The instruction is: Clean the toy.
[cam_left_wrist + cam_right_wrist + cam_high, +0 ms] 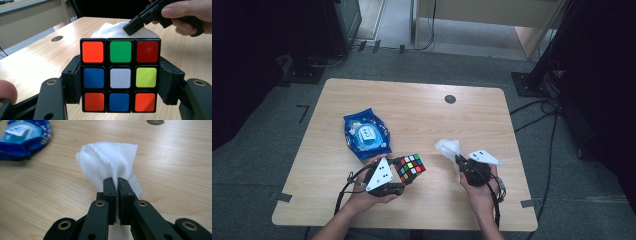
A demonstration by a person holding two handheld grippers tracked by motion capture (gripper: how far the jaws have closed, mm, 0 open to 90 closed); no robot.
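A Rubik's cube (pixel 120 75) with a black frame and mixed coloured stickers is clamped between the pads of my left gripper (pixel 120 83); in the high view the cube (pixel 409 168) is held just above the table's front middle by the left gripper (pixel 399 180). My right gripper (pixel 117 182) is shut on a crumpled white wipe (pixel 110 162), pinching its near edge. In the high view the wipe (pixel 448 148) hangs from the right gripper (pixel 460 161), a short way right of the cube. In the left gripper view the wipe (pixel 112 29) and right gripper (pixel 133 25) lie behind the cube.
A blue pack of wet wipes (pixel 366 136) lies on the wooden table (pixel 412 107) left of centre, also seen in the right gripper view as a blue pack (pixel 22 138). A round grommet hole (pixel 450 99) sits near the table's far edge. Cables trail off the front edge.
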